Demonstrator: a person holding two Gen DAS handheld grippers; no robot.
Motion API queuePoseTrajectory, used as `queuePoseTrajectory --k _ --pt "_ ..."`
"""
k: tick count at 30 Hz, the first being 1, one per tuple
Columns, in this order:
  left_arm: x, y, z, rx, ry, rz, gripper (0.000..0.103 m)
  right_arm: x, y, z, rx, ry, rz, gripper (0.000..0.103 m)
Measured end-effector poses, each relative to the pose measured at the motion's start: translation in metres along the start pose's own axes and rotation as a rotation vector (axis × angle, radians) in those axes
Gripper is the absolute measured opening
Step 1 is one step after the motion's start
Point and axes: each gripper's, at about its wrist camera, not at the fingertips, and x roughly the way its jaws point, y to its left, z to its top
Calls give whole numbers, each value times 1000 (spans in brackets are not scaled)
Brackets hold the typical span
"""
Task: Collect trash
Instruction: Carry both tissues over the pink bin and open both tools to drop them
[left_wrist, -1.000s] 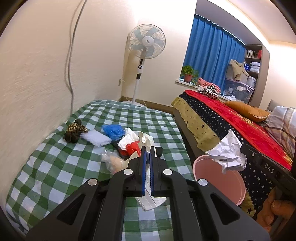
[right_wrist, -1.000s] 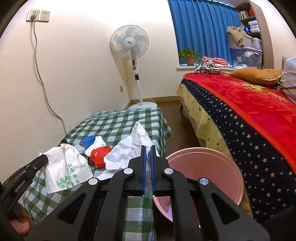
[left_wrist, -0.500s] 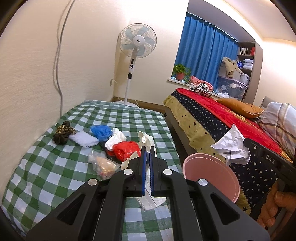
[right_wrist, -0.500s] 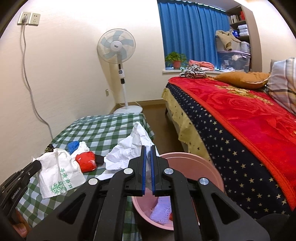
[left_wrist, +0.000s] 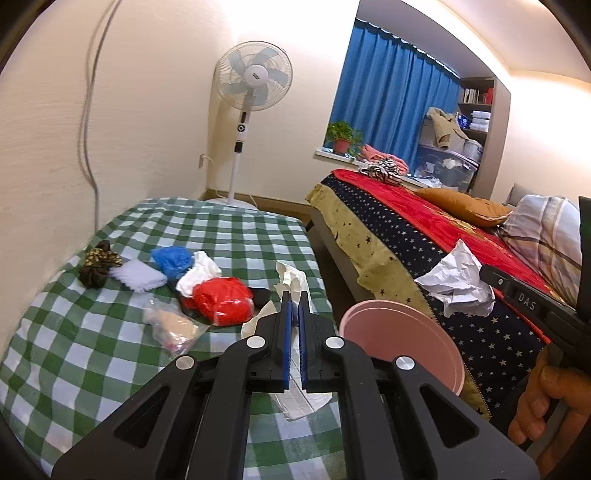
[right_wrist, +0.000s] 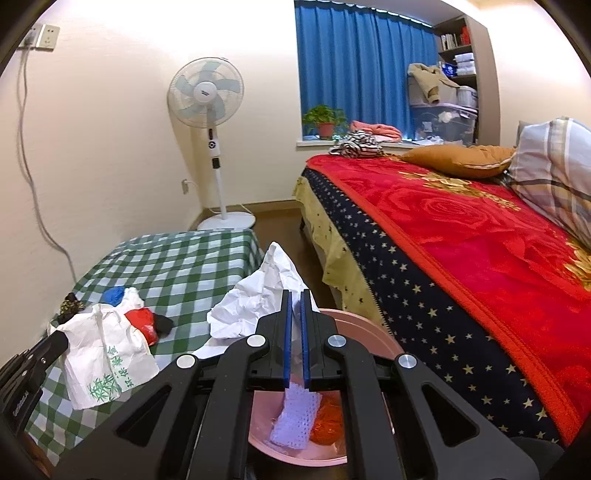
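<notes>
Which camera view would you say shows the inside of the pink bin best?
The right wrist view: it looks down into the pink bin, showing white lacy and orange trash at the bottom. The left wrist view shows the bin side-on, only rim and bare inner wall, its contents hidden.

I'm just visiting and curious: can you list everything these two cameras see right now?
crumpled paper: one, white, in the right claw above the bin
paper bag: one, white with green print, in the left claw
bin: one, pink, between table and bed, trash inside
red bag: one, on the checked table
blue bag: one, on the table
table: one, green-white check
fan: one, white, by the wall
bed: one, red blanket
left claw: black, blue pads, shut
right claw: black, blue pads, shut
</notes>
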Motion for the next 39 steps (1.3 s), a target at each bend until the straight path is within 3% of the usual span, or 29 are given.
queuePoseTrajectory --k 20,39 --pt "52 -59 -6 63 49 -151 3 23 -33 -2 73 28 -127 5" --pt "99 -92 -15 83 119 -228 3 44 -47 -8 110 60 -185 5"
